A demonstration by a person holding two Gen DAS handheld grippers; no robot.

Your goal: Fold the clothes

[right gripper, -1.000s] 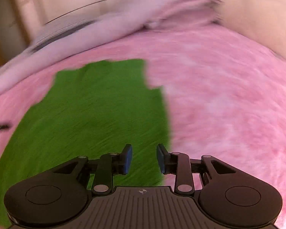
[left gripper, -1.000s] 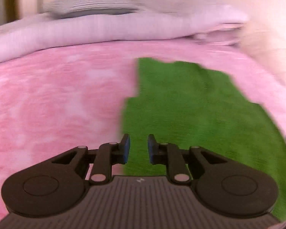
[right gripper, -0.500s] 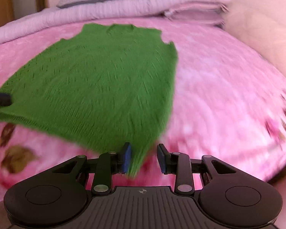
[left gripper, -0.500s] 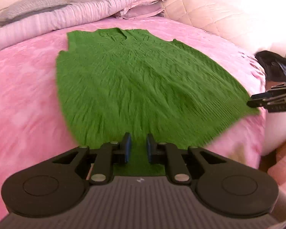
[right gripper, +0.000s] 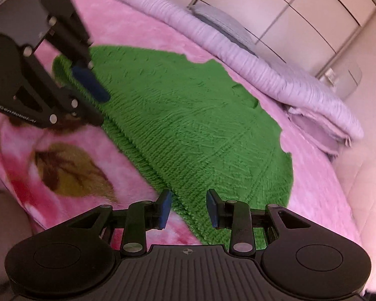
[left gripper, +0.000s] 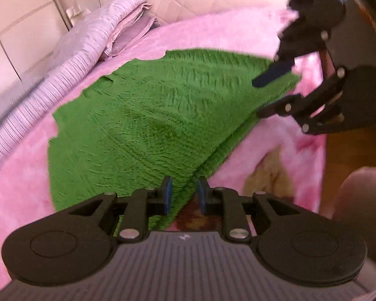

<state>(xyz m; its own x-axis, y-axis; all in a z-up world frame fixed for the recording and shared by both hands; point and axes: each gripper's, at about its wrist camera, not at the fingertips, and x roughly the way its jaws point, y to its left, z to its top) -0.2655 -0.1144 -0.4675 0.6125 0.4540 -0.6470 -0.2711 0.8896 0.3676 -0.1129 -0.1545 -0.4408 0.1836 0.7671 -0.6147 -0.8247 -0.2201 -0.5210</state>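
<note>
Lying flat: green sweater (left gripper: 150,115) on the pink bed (left gripper: 20,175)
Left gripper (left gripper: 182,195): fingers parted at hem corner, holding nothing
Right gripper (right gripper: 188,208): fingers wide apart at opposite hem corner, empty

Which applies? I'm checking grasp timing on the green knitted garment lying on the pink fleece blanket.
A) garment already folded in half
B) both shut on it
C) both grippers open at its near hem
C: left gripper and right gripper both gape at the green knitted garment's hem, gripping nothing.
</note>
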